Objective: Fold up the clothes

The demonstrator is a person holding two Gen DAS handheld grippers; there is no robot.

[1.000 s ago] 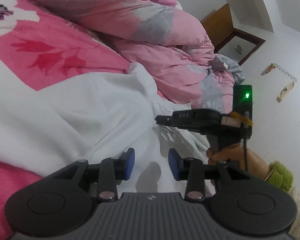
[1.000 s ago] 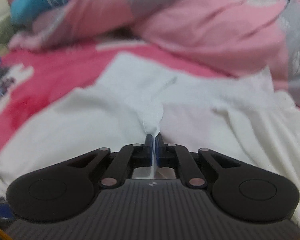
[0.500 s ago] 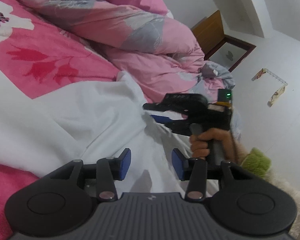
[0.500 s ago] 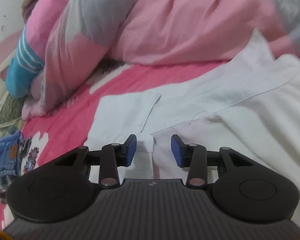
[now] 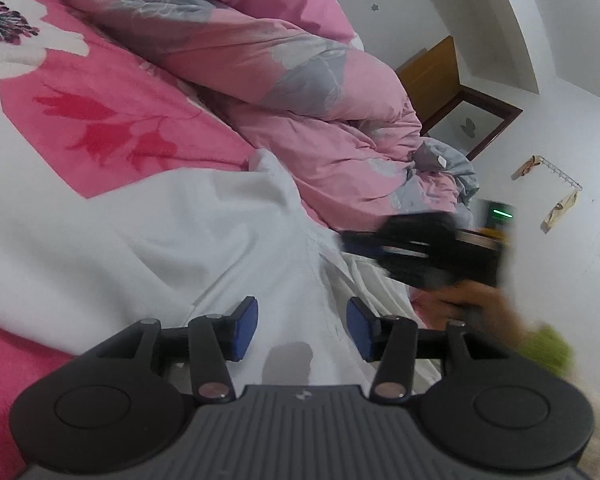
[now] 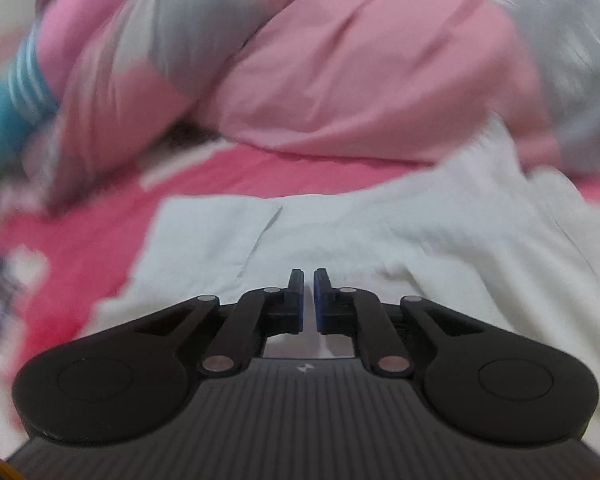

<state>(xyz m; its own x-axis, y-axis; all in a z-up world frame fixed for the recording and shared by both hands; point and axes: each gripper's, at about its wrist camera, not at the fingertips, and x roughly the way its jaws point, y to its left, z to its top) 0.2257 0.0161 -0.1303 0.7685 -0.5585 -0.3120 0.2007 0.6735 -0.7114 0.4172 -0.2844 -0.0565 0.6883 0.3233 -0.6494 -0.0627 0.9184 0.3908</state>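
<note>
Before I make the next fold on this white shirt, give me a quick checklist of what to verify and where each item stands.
1. White cotton shirt lying spread on the pink flowered bedsheet: ok.
2. Left claw open above the shirt, nothing between its blue pads: ok.
3. Right claw gripping cloth: not ok; its jaws are closing, a narrow gap remains and no fabric shows between them.
4. Shirt free of wrinkles: not ok; creases run across it near the right claw.
5. Rumpled pink and grey quilt clear of the shirt: cannot tell; it lies right along the shirt's far edge.
</note>
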